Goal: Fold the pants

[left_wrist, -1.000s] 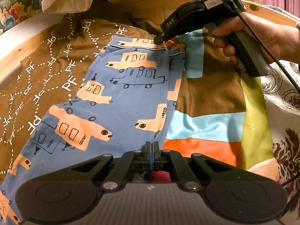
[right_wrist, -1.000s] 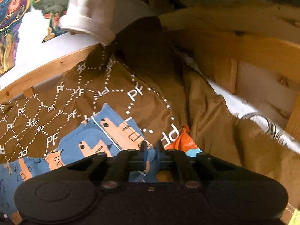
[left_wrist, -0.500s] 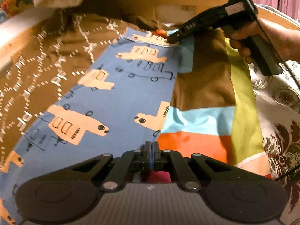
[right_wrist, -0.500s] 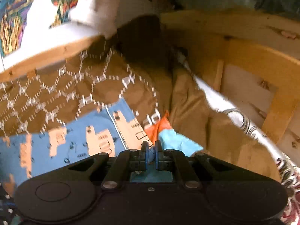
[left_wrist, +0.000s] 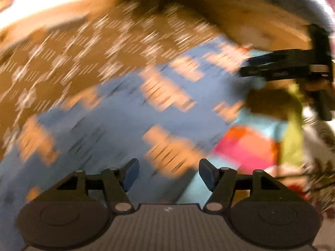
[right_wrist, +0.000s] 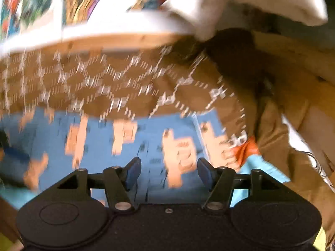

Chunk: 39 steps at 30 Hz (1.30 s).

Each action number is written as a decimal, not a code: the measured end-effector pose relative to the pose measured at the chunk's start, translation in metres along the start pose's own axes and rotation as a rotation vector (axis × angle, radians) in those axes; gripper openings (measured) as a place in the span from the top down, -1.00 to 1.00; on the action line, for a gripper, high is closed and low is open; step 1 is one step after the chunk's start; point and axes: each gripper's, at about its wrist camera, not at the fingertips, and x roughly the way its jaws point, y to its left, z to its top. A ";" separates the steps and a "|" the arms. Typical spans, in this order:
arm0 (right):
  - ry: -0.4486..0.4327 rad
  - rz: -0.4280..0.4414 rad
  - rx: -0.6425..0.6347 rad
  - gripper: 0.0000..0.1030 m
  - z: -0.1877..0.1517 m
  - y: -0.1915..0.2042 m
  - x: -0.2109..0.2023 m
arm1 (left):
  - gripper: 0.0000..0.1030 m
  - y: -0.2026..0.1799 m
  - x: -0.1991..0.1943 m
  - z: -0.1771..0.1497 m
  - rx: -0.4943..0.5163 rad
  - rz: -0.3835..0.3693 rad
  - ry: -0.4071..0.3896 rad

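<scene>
The blue pants with peach vehicle prints lie flat on a brown patterned cover; both views are motion-blurred. My left gripper is open and empty just above the pants' near edge. My right gripper is open and empty over the pants near their far end. The right gripper also shows in the left wrist view at the upper right, beside the pants' far edge.
A colour-block cloth of orange, pink, light blue and yellow-green lies right of the pants. A wooden frame runs behind the brown cover. A white cloth hangs over the frame.
Both grippers have opened and let go of the pants. The pants now lie spread flat. Both cameras are moving fast, so the views blur.
</scene>
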 end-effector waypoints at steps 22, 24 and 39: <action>-0.068 0.379 -0.113 -0.51 0.044 0.132 0.043 | 0.23 0.142 -0.017 0.070 -0.188 0.215 0.086; -0.085 0.396 -0.141 -0.50 0.052 0.144 0.049 | 0.23 0.147 -0.015 0.071 -0.205 0.232 0.086; 0.046 0.409 -0.456 0.88 0.101 0.190 0.108 | 0.91 0.126 -0.014 0.070 -0.091 0.332 0.028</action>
